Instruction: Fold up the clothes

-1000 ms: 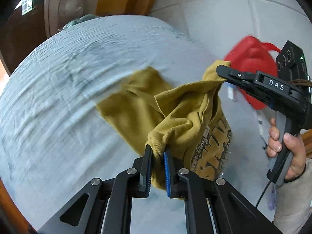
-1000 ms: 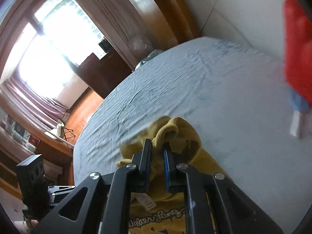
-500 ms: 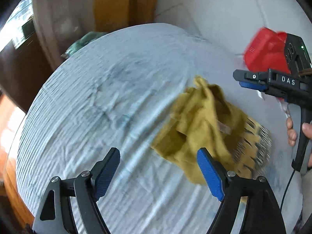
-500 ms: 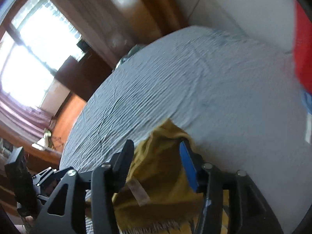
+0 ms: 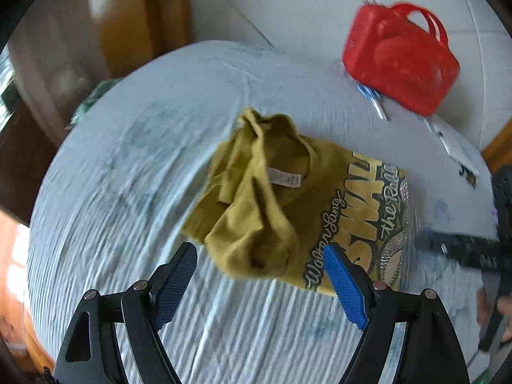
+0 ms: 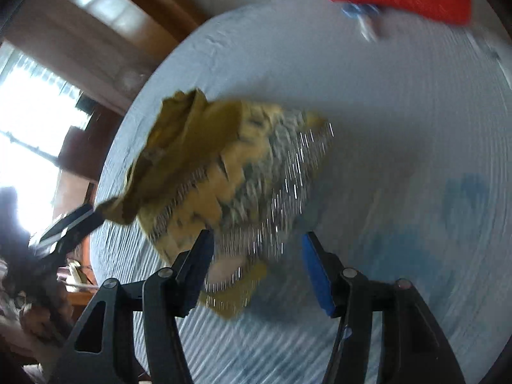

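Looking down from the near edge of the bed point(image 5: 96, 224), the left tongs point(image 5: 259, 284) hang spread wide with nothing between the blue pads, just short of the crumpled near hem of the mustard T-shirt point(image 5: 265, 211). To the right, the right tongs point(image 6: 256, 272) are opening too; the shirt's printed front shows between them, but the pads do not look pressed on it, and that view is badly blurred.

The shirt lies in a loose heap near the middle of the bed, collar side bunched and folded over on the left, print facing up on the right. Before any fold, I'd judge it wants flattening: each pair of tongs should take one corner of the bunched layer, draw it apart, and lay it smooth so the edges line up.

On the print, script reads roughly "Walker Lang", then large block letters, partly hidden, and "the Pa..." cut off. A small white neck tag point(image 5: 284, 179) is too small to read.

Farther right sits a red bag point(image 5: 400, 60), with a paper tag point(image 5: 454, 140) beside it, unreadable.
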Motion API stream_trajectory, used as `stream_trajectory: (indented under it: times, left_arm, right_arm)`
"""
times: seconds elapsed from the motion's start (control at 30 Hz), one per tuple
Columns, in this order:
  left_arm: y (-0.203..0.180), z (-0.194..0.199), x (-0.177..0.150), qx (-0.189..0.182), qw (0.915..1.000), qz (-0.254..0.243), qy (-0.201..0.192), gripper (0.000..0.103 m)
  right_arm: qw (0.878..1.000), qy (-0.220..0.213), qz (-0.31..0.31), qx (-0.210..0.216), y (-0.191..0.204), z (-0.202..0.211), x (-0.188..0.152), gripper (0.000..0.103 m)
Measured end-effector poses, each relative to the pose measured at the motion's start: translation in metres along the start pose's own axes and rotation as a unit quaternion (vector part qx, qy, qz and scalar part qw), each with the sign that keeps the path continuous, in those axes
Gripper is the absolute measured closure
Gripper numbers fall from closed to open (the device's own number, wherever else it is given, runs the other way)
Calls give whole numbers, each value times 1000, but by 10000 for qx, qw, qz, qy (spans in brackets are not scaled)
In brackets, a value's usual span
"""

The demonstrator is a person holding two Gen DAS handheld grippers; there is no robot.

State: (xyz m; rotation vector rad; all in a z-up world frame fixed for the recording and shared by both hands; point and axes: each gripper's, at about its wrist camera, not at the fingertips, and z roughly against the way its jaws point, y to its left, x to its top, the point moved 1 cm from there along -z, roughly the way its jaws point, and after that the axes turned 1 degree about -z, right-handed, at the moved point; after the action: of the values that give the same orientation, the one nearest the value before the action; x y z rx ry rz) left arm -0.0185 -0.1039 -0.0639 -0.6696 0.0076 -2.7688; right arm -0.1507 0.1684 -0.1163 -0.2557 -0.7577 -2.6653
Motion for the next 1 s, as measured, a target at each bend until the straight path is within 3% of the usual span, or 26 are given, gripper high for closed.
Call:
stream_trajectory:
  times: [0.13,0.23,0.27,0.3,0.33,0.43,0.57,0.63,0.7,0.73,0.77,0.87,0.97,1.0]
  left_arm:
    - [15,-30,9,-298,9988,-262,302,25]
    - [38,-46,15,-517,9967,-371,508,53]
    - [49,-49,16,-587,9960,-361,571,58]
    - [62,-52,18,-605,9956,-325,631,58]
    - [76,-55,18,-477,9961,-316,678,58]
    - [117,-66,19,-192,9957,-160,894,56]
    - [131,-59,30,-432,9948,-130,917,55]
    - [121,-44,42,-674,9947,-280,727,54]
    - [108,-28,59,-982,9932,-379,489,49]
    - [101,-22,70,-1125,9922,-396,373,43]
    - [95,-21,79,-1212,9912,-435,299,37]
    - [78,-35,108,-1225,9905,-518,336,36]
    - [78,-39,123,-1472,9883,-186,364,36]
    - [80,-37,121,-1338,9901,-287,328,36]
  right_arm:
    - [9985,-179,-498,-140,12,-8,-24,45]
    - [9967,-280,-664,-364,28,-23,-33,46]
    - [9961,-301,-685,-468,34,-29,-35,60]
    - [9948,-225,-751,-649,36,-34,-38,75]
    - [9928,-119,-830,-851,37,-40,-42,84]
    - [9880,-166,-1107,-1065,36,-39,-47,84]
    - [9865,-324,-1287,-958,36,-24,-49,84]
    - [9862,-523,-1275,-914,39,-11,-46,79]
    - [9843,-754,-1360,-841,37,2,-38,62]
    - [9830,-854,-1415,-807,36,6,-33,49]
    - [9819,-922,-1445,-804,35,9,-28,42]
    - [9788,-1064,-1539,-828,32,10,-8,40]
    - [9761,-1126,-1696,-764,28,10,8,40]
    - [9756,-1167,-1722,-706,27,11,11,39]
